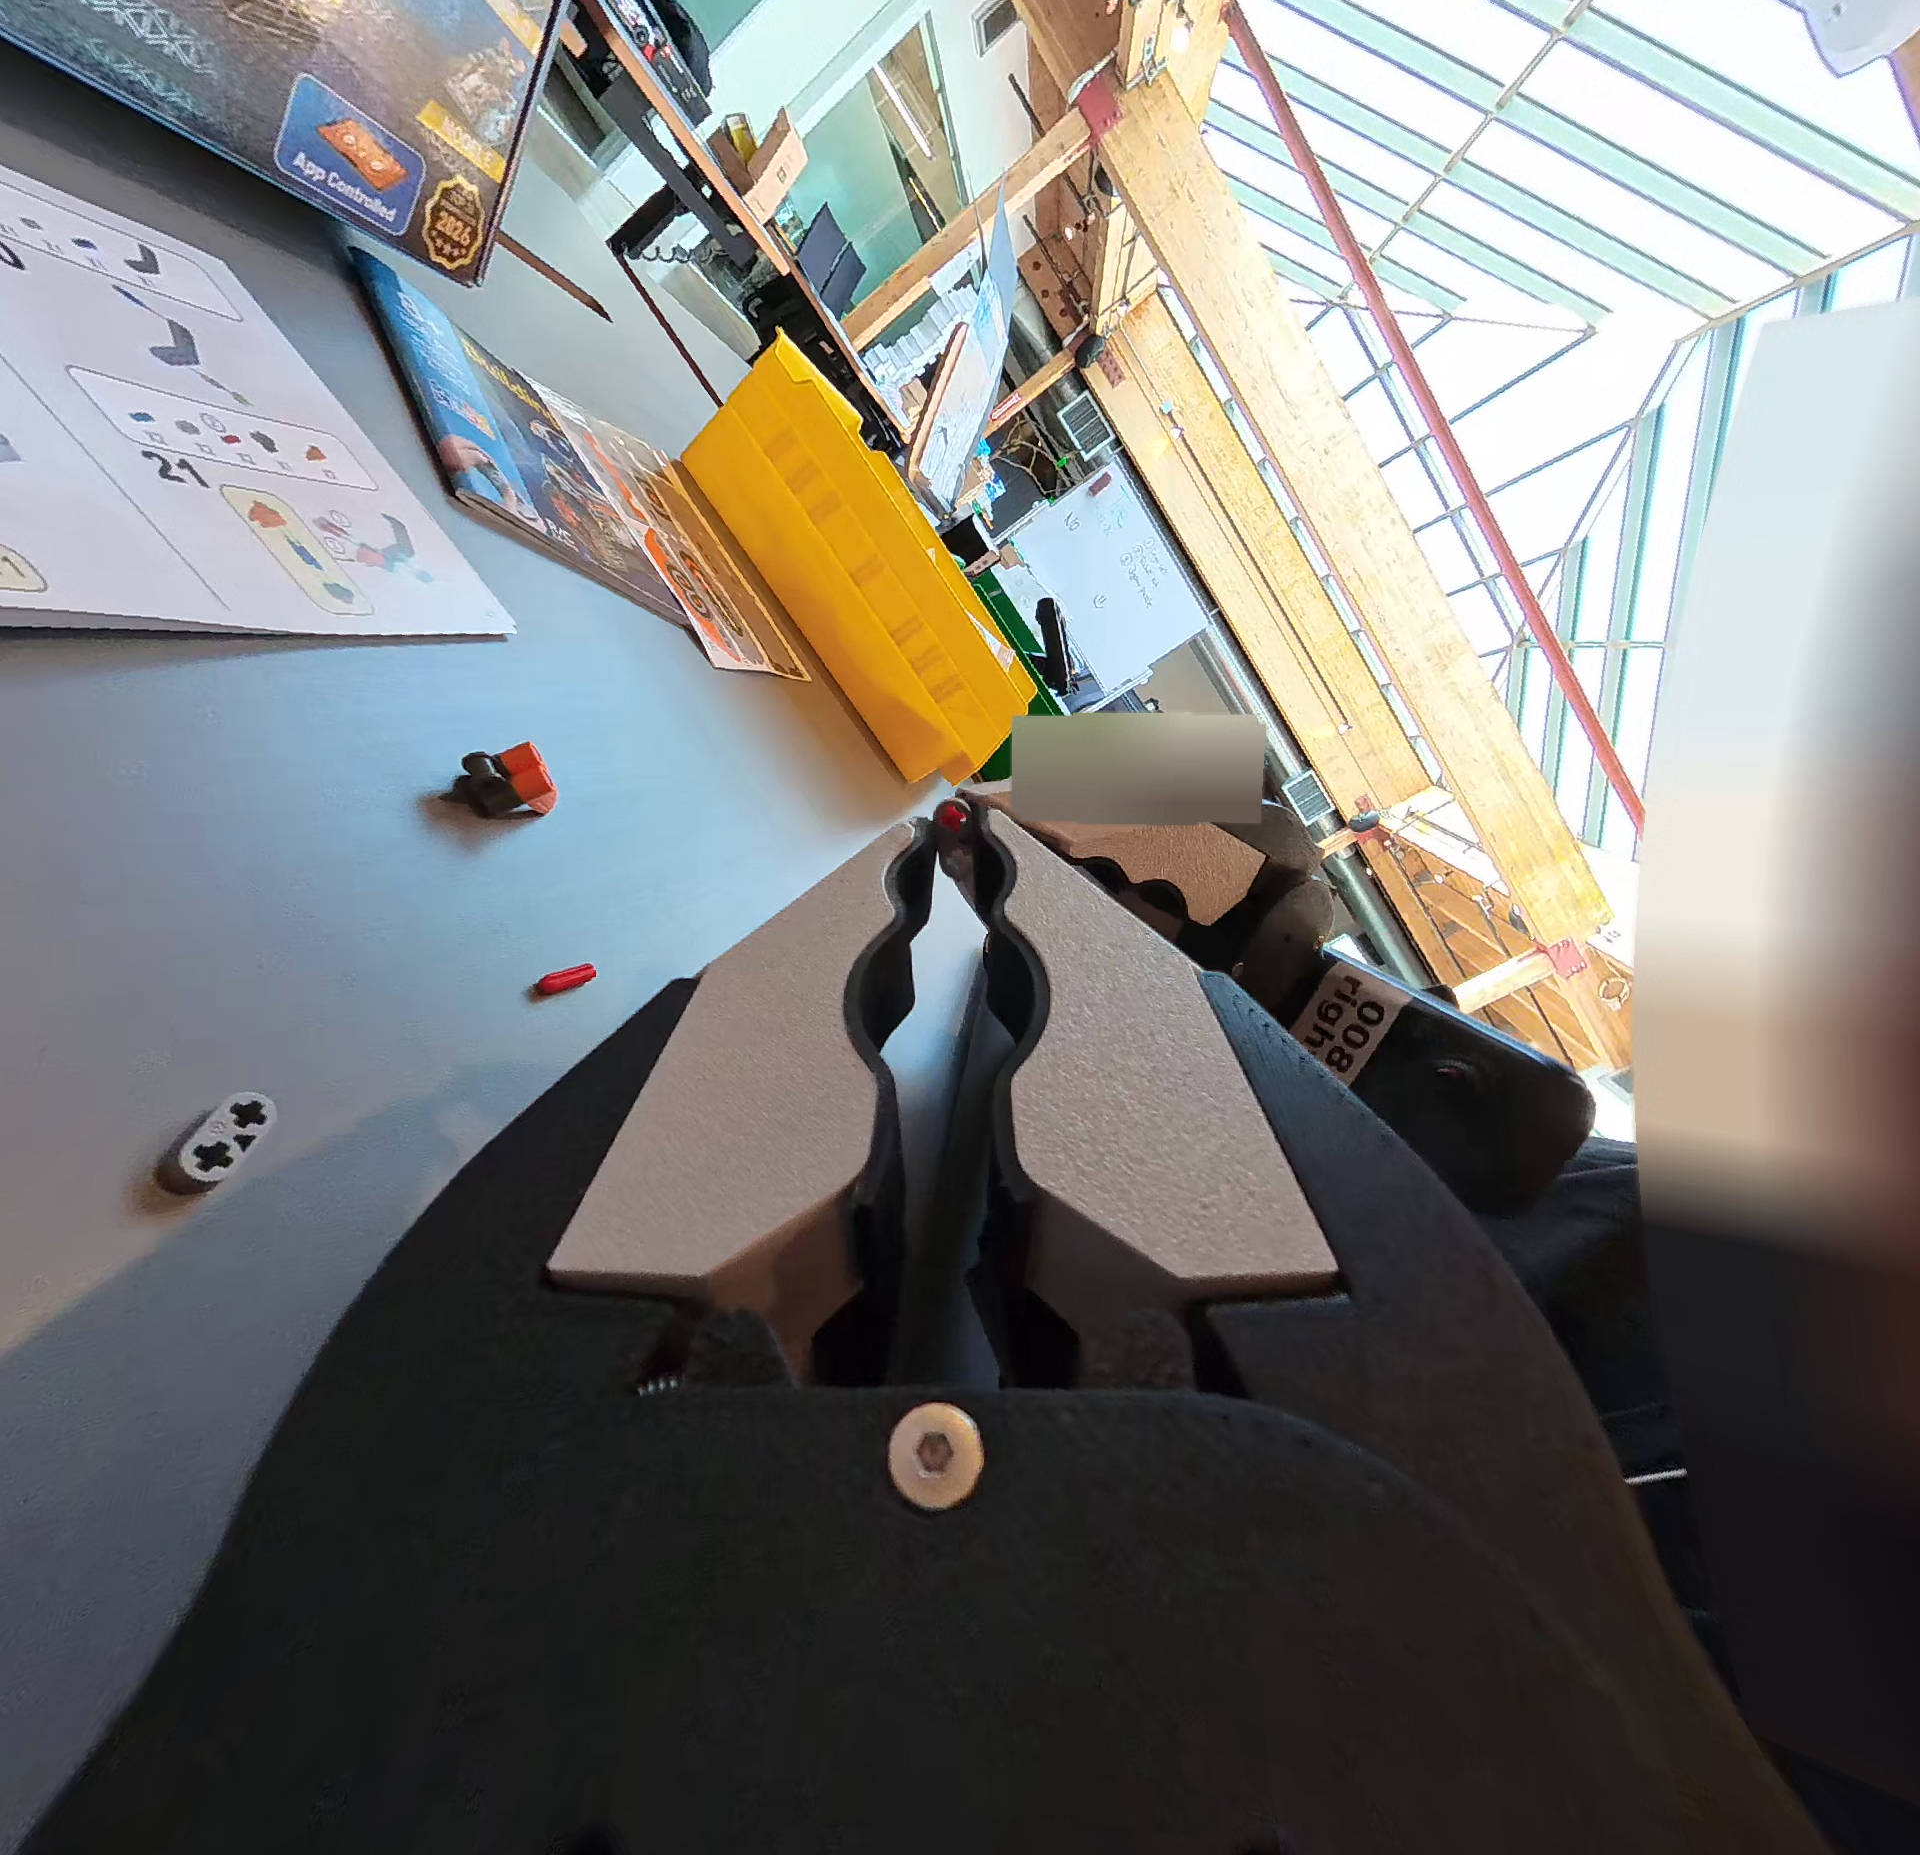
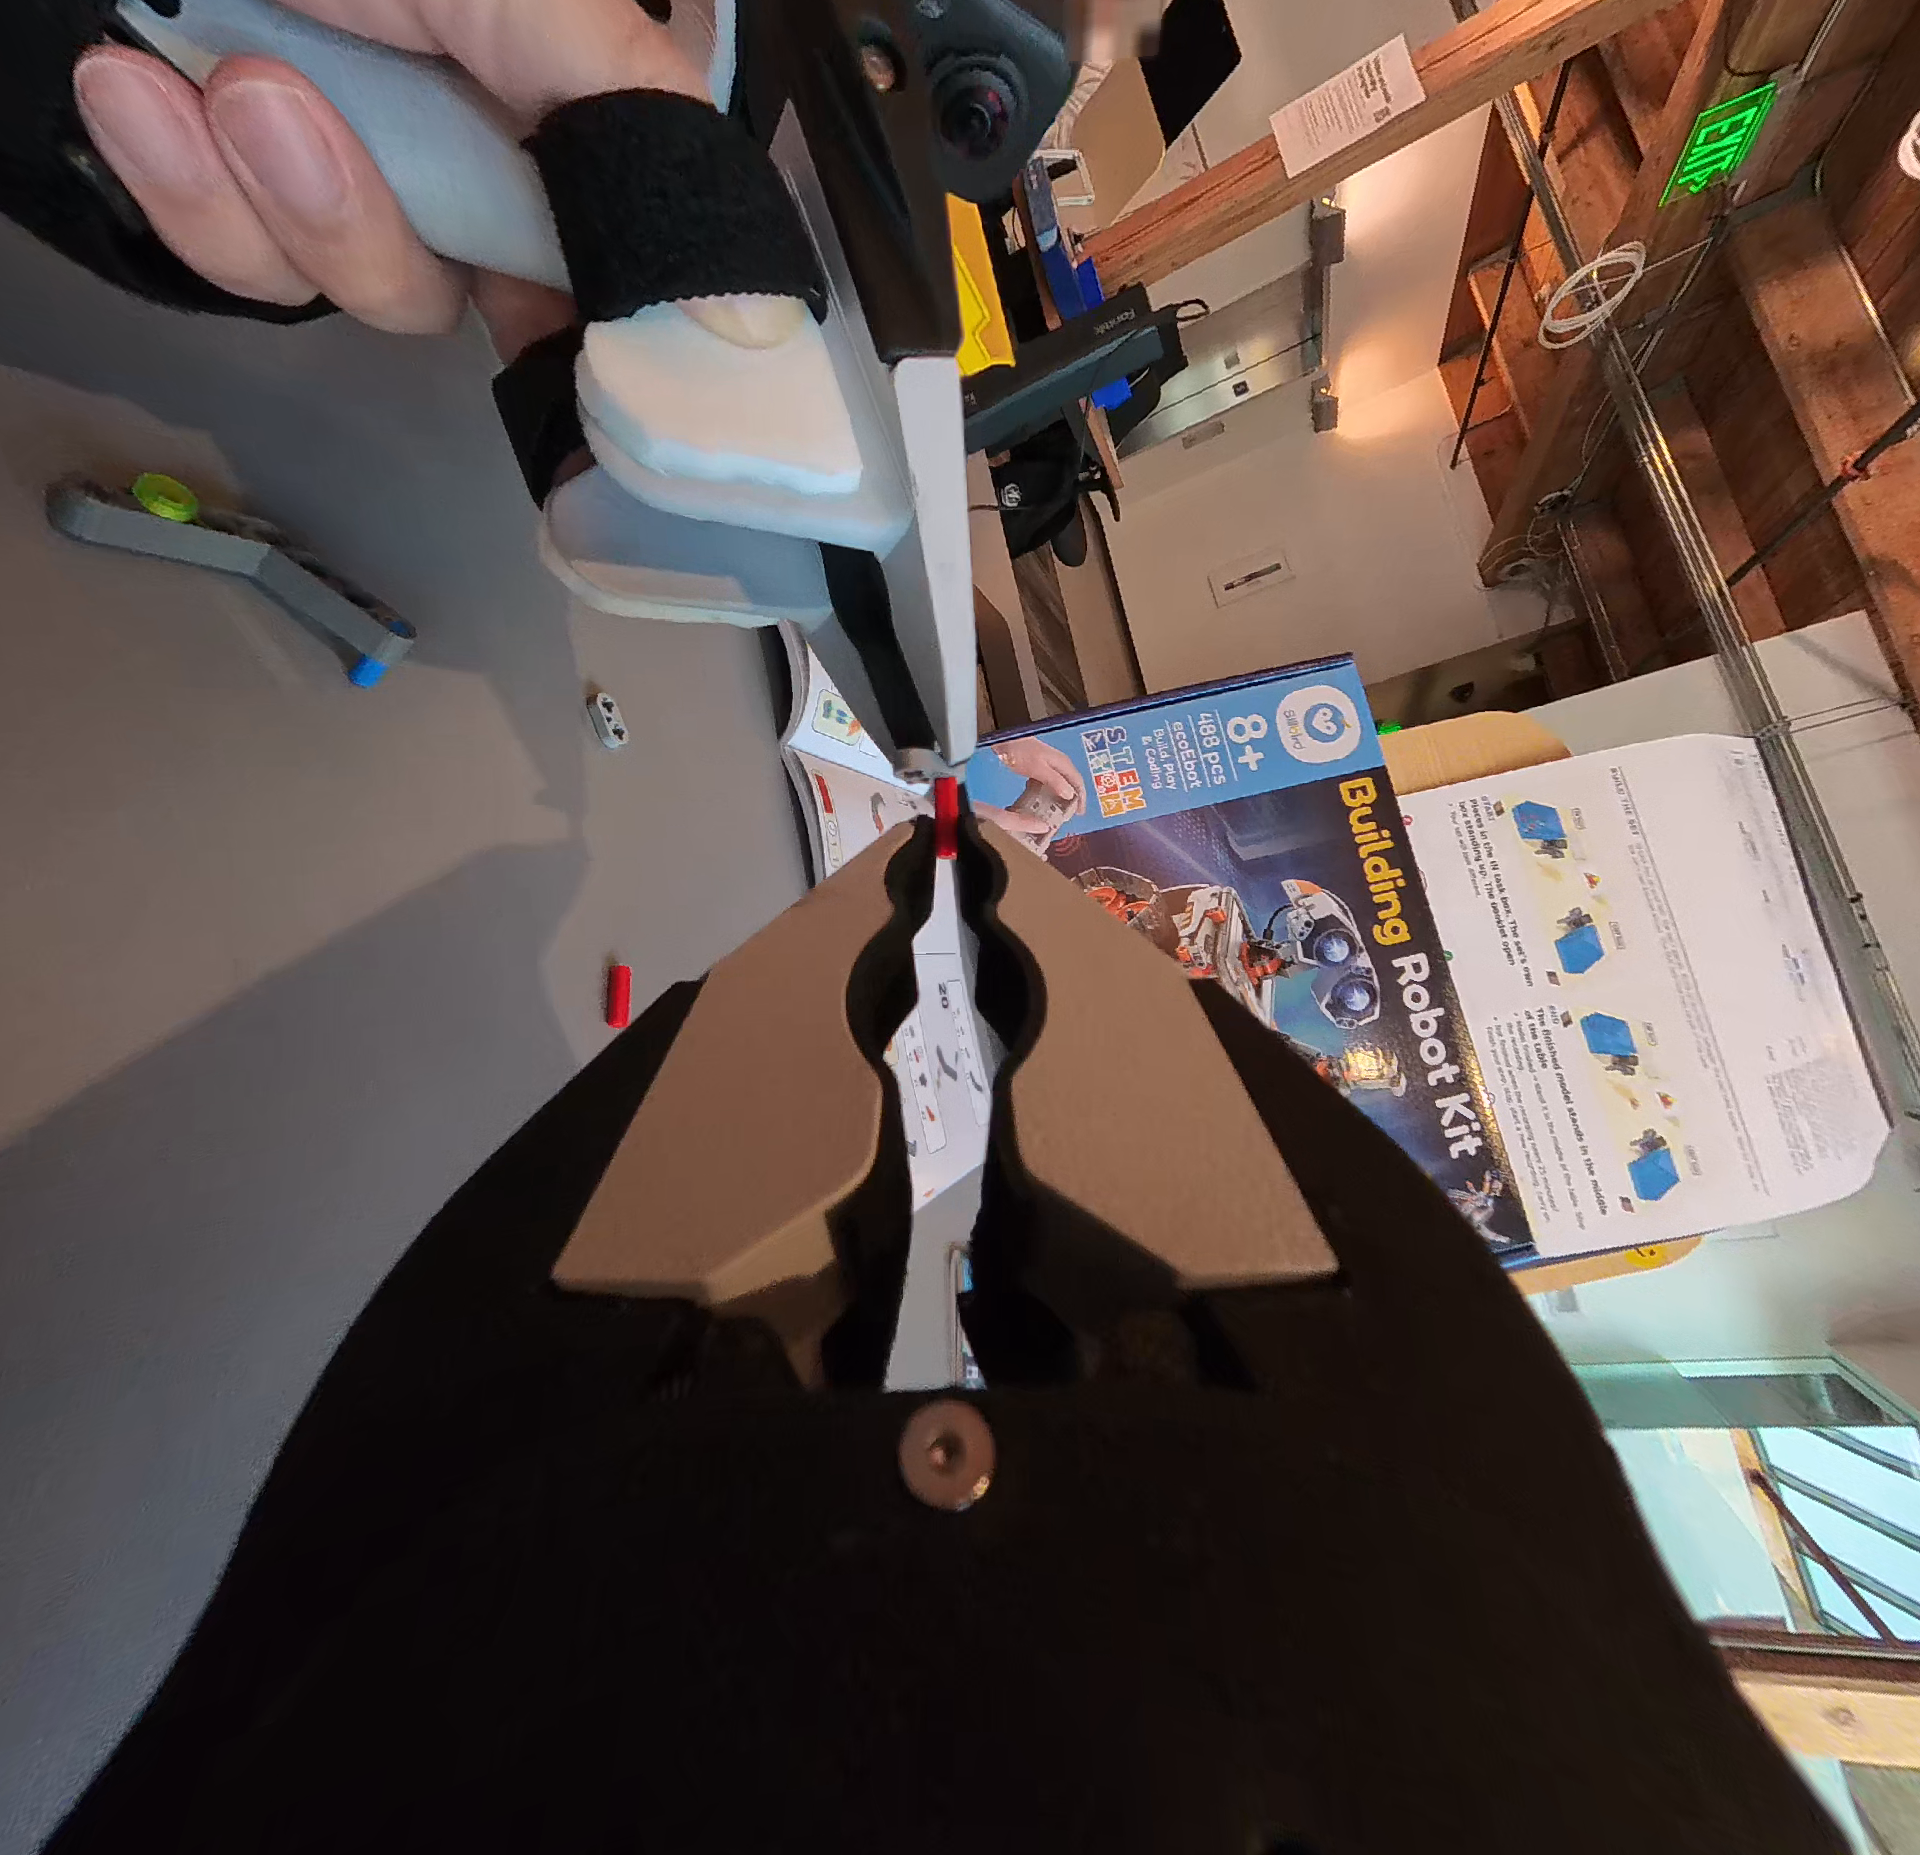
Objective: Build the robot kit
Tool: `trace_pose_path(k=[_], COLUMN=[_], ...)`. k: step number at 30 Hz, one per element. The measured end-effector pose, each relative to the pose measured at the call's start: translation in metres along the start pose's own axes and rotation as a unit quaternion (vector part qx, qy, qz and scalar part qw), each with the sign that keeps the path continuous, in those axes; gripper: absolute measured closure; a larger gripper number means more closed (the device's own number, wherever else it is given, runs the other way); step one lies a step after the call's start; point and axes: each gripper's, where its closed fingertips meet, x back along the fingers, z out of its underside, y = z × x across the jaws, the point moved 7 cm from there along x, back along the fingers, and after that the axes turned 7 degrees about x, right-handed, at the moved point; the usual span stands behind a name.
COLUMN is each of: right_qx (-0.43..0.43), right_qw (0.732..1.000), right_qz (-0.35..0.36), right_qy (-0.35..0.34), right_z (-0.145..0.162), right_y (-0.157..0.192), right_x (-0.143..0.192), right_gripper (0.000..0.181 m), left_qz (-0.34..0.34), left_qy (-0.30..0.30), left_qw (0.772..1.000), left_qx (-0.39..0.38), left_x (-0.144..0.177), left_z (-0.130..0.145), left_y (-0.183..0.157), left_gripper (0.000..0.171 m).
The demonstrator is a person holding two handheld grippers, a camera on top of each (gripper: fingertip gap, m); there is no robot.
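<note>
Right hand-held gripper [image 2: 948, 837], centre of the right wrist view: jaws clamped on a short red peg [image 2: 945, 818], a small smooth cylinder whose free end meets a small grey piece [image 2: 925, 763] pinched at the tips of the left hand-held gripper [image 2: 928, 759], which enters from the upper left, gripped by a hand [image 2: 343, 143]. Left hand-held gripper [image 1: 948, 831], centre of the left wrist view: jaws nearly together, the red peg [image 1: 951, 816] seen end-on at the tips, with the right hand-held gripper [image 1: 982, 803] arriving from the right. On the grey table [image 1: 312, 870], left of frame: a second red peg [image 1: 564, 978], a grey connector [image 1: 216, 1142] with cross-shaped holes, an orange-and-grey block [image 1: 506, 779], an open instruction booklet [image 1: 208, 455]. Behind: a yellow bin [image 1: 852, 558], a kit box [image 2: 1247, 932].
</note>
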Motion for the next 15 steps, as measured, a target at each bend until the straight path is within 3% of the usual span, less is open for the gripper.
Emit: trace_pose_path(k=[5, 15], right_qx=[0.04, -0.029], right_qw=[0.999, 0.999], right_qz=[0.021, 0.02], right_qy=[0.006, -0.02], right_z=[-0.0031, -0.003], right_y=[0.0019, -0.0014], right_x=[0.0008, 0.0013], right_gripper=[0.178, 0.178], left_qz=[0.004, 0.02], left_qy=[-0.002, -0.012], left_qw=[1.0, 1.0], left_qx=[0.003, 0.018], left_x=[0.0004, 0.0017], left_z=[0.0, -0.0004], left_y=[-0.0006, -0.0012], left_gripper=[0.167, 0.167])
